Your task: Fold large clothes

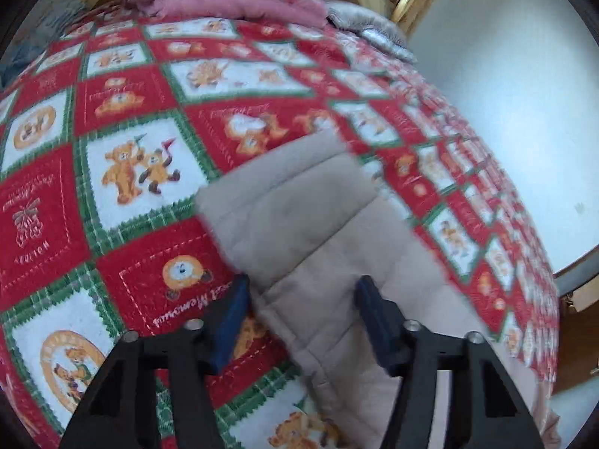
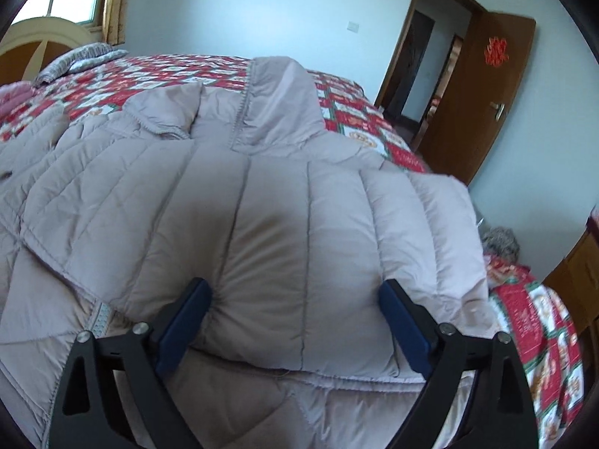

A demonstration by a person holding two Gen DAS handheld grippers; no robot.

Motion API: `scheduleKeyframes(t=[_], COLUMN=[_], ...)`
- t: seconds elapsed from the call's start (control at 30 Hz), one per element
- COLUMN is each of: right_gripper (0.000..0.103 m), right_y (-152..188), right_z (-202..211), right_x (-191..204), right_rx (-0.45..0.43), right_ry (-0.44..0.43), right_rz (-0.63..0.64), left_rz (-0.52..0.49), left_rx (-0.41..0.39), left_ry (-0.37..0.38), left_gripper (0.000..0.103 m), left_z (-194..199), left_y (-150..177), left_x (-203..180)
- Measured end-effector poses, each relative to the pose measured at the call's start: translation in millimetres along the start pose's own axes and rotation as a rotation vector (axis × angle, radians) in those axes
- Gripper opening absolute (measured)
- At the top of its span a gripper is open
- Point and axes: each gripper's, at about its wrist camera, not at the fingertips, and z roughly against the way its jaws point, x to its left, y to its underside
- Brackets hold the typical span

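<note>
Both pairs of blue fingers stand apart, and no pad visibly presses the cloth. On the left gripper the jaws are half spread over a beige sleeve. This sleeve lies stretched across the red teddy-bear bedspread, probably because it must be taken and folded inward next. On the right gripper the jaws stand wide around a puffy folded part of the quilted coat. The coat is spread on the bed with its hood turned away from the camera, so the flap seems already laid over the body.
</note>
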Motion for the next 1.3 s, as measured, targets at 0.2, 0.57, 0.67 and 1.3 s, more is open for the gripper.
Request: scheduleKeyframes(t=[0.2, 0.57, 0.67, 1.3], right_gripper=[0.097, 0.097, 0.098, 0.098], right_y=[0, 2, 2, 1], right_z=[-7, -6, -6, -6], right_x=[-13, -20, -21, -26], right_rx=[0.037, 0.041, 0.041, 0.042], right_ry=[-0.085, -0.121, -0.124, -0.146], right_rz=[-0.106, -0.157, -0.159, -0.191], left_rz=[-0.081, -0.243, -0.34, -1.116], left_rx=[-0.066, -0.17, -0.236, -0.2], left_ry=[-0.042, 0.104, 0.208, 0.704], left_gripper=[0.044, 0.008, 0.008, 0.008], left_z=[1, 45, 82, 197], left_y=[7, 4, 17, 303], left_x=[-7, -37, -72, -214])
